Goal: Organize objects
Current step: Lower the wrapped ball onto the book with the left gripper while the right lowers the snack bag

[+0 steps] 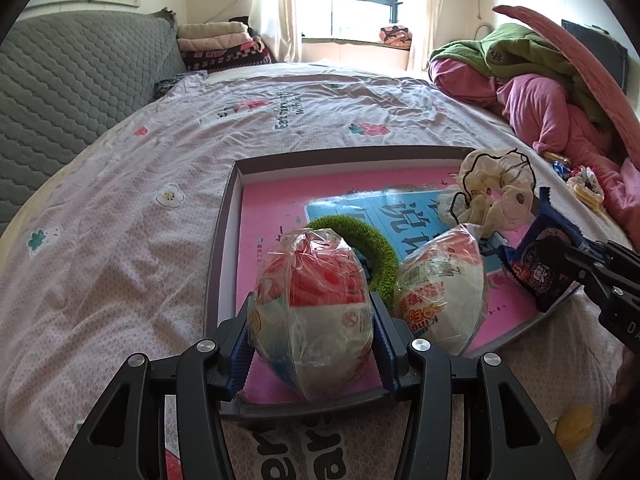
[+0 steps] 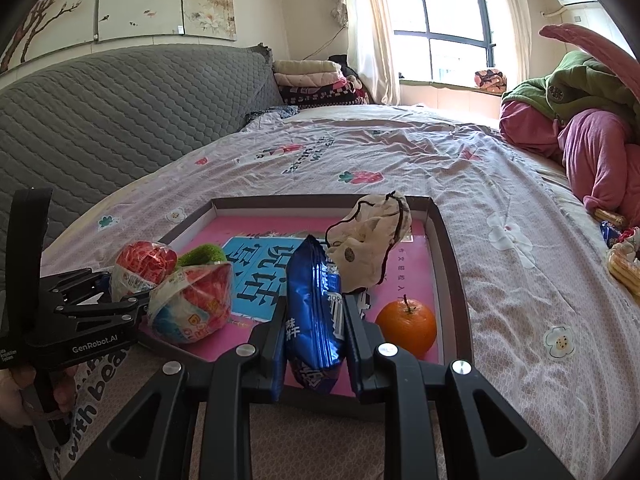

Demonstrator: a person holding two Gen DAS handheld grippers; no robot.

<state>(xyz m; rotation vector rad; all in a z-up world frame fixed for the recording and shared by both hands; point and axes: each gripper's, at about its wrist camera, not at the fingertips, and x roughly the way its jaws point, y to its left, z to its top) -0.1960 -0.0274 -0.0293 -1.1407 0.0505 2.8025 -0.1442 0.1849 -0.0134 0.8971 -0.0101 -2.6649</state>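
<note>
A shallow dark-rimmed tray (image 1: 224, 216) with a pink lining lies on the bed; it also shows in the right wrist view (image 2: 448, 248). My left gripper (image 1: 312, 332) is shut on a red-and-white wrapped snack ball (image 1: 312, 300) over the tray's near edge. A second wrapped ball (image 1: 440, 292) lies beside it, with a green ring (image 1: 360, 236) behind. My right gripper (image 2: 316, 332) is shut on a blue snack packet (image 2: 316, 300) over the tray's near edge. An orange (image 2: 406, 326) and a cream scrunchie (image 2: 372, 240) lie in the tray.
The bed has a floral sheet (image 1: 120, 200) and a grey quilted headboard (image 2: 120, 120). Pink and green bedding (image 1: 540, 92) is piled at the right, with loose biscuits and snacks (image 2: 620, 256) beside it. A yellow object (image 1: 574, 424) lies near the right edge.
</note>
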